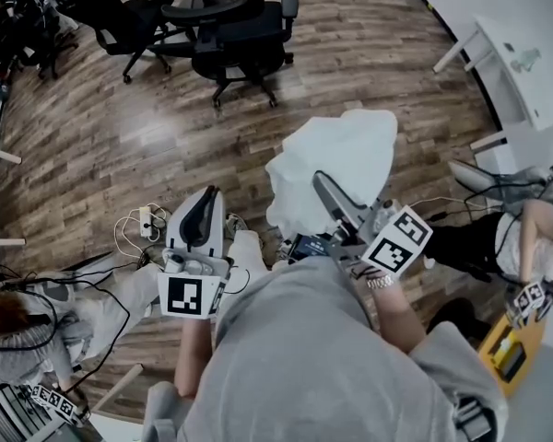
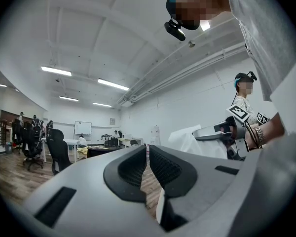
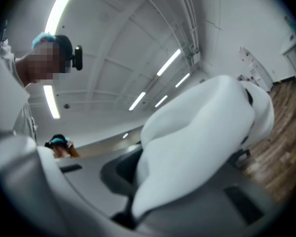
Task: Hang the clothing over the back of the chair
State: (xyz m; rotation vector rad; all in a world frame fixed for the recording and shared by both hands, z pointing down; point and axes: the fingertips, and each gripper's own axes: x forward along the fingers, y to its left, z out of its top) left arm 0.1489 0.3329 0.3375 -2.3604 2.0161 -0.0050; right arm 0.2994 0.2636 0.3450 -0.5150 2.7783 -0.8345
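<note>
The right gripper (image 1: pixel 323 184) is clamped on the white clothing (image 1: pixel 346 159), bunched just ahead of its jaws, apparently for carrying to the chair (image 1: pixel 240 40) far ahead; the left gripper (image 1: pixel 207 197) beside it has its jaws together, empty.

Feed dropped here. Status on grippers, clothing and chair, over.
Right gripper jaws shut on white clothing. Left gripper jaws together, nothing between. Not hung yet; black chairs ahead across wood floor, nothing blocking.

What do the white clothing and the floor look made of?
The white clothing looks like soft matte fabric, going by its rounded folds; the fibre is unclear. The floor shows wood-look planks, semi-gloss, with grain, seams and glare; wood or laminate, can't tell.
</note>
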